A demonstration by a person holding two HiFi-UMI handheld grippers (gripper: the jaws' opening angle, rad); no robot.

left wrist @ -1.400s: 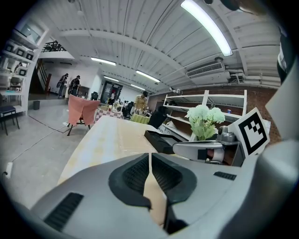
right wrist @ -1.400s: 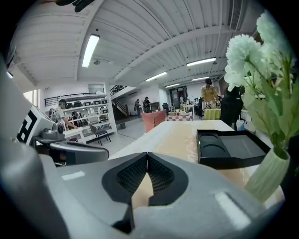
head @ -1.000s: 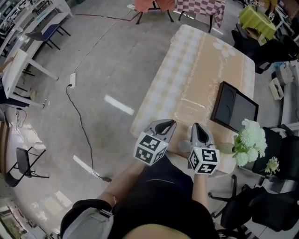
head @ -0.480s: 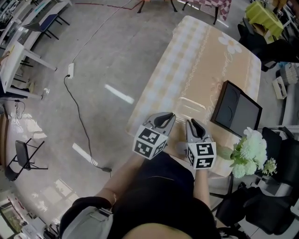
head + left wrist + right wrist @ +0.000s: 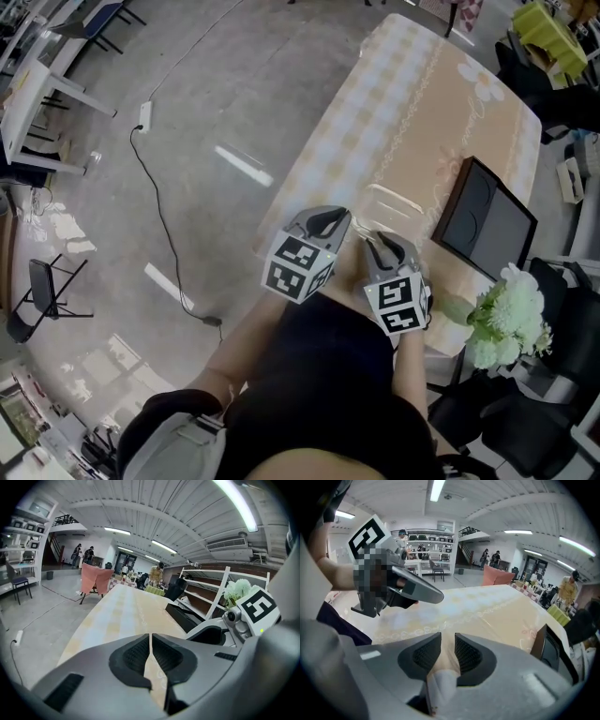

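Observation:
My left gripper (image 5: 319, 221) hovers over the near end of a long table with a beige patterned cloth (image 5: 412, 122). In the left gripper view its jaws (image 5: 150, 638) are shut with nothing between them. Close to its right is my right gripper (image 5: 382, 246). In the right gripper view its jaws (image 5: 447, 641) stand a little apart and hold nothing. It faces across the table (image 5: 497, 616) with the left gripper (image 5: 410, 587) at its upper left. A black tray (image 5: 487, 220) lies on the table's right side, and white flowers (image 5: 506, 314) stand at the near right corner.
A cable and power strip (image 5: 145, 112) lie on the grey floor left of the table. A folding chair (image 5: 42, 291) stands at far left. White shelves (image 5: 206, 581) line the right wall. Several people and cloth-covered tables (image 5: 93, 578) are at the far end.
The right gripper's jaws have parted slightly, and it has turned left so the left gripper now shows in its view. The left gripper stays shut. Both sit a little further over the table.

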